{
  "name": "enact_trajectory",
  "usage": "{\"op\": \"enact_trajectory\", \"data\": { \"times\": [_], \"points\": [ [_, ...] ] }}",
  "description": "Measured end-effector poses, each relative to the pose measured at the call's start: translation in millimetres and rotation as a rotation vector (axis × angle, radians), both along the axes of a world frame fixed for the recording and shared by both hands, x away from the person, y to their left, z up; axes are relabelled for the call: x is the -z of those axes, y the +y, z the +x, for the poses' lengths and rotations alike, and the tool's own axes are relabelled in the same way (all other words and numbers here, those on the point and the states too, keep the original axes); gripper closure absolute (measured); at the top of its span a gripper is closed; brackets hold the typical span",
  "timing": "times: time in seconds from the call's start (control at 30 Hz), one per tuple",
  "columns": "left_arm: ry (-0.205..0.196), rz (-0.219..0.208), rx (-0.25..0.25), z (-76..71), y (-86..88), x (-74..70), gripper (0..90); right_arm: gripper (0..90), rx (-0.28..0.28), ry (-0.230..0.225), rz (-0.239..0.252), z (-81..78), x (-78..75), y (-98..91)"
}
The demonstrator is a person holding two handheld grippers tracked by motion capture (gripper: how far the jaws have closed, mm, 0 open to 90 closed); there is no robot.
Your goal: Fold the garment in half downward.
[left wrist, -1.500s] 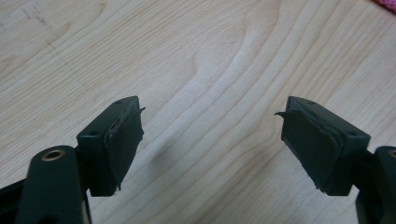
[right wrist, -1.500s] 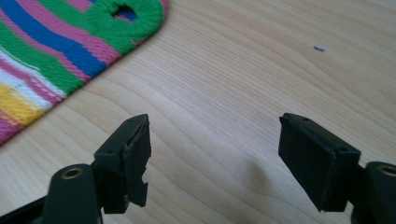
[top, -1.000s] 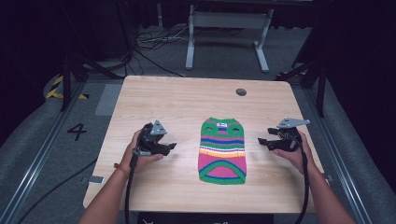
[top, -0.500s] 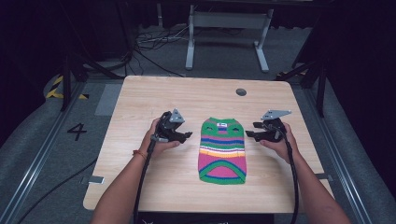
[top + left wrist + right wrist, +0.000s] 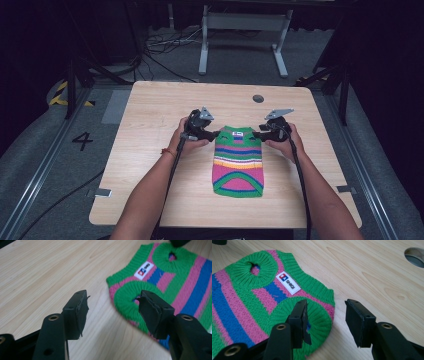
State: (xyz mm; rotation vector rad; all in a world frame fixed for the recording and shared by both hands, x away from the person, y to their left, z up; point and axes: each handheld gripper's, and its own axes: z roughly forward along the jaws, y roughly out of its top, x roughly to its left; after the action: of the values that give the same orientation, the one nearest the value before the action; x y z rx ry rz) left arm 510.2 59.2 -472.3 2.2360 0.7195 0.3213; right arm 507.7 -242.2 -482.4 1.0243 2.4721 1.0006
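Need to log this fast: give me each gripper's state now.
Left gripper: open, jaws just closing, astride the sweater edge, not gripping.
Right gripper: open, jaws just closing, astride its other edge.

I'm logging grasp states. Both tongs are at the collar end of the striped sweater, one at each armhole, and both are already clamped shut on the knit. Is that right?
Not quite. The left tongs and right tongs are at the armholes of the striped sweater, but both gripper views show the jaws apart, one over the knit and one over bare table. They have been closing, nothing clamped yet.

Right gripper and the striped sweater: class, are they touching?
Cannot tell. In the right gripper view one jaw of the right gripper overlaps the sweater's green armhole ring, without showing contact or gap.
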Motion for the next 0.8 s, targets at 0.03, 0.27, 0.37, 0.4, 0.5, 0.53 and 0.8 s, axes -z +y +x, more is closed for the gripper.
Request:
{"op": "enact_trajectory", "data": {
  "times": [0.03,0.27,0.37,0.4,0.5,0.53,0.8],
  "points": [
    [0.0,0.005,-0.015,3.5,-3.8,1.6,42.0,54.7,-0.005,-0.006,0.0,1.3,1.6,2.2],
    [0.049,0.025,-0.021,16.9,-22.3,17.0,45.3,58.8,0.006,-0.003,-0.002,7.6,11.7,8.5],
    [0.068,0.045,-0.013,19.4,-29.8,24.7,45.5,58.0,0.027,0.018,0.023,12.5,13.1,5.8],
    [0.073,0.042,-0.014,19.4,-31.0,25.6,45.3,57.1,0.023,0.035,0.011,13.8,15.1,6.3],
    [0.08,0.029,-0.012,20.5,-32.4,27.7,45.1,55.6,0.031,0.04,0.029,16.5,16.5,4.2],
    [0.087,0.019,-0.013,20.7,-32.0,28.5,45.2,54.8,0.032,0.05,0.039,17.5,17.2,3.1],
    [0.105,0.009,0.012,19.6,-31.5,28.5,54.2,68.7,-0.005,0.082,0.058,18.4,16.9,4.3]
  ]
}}
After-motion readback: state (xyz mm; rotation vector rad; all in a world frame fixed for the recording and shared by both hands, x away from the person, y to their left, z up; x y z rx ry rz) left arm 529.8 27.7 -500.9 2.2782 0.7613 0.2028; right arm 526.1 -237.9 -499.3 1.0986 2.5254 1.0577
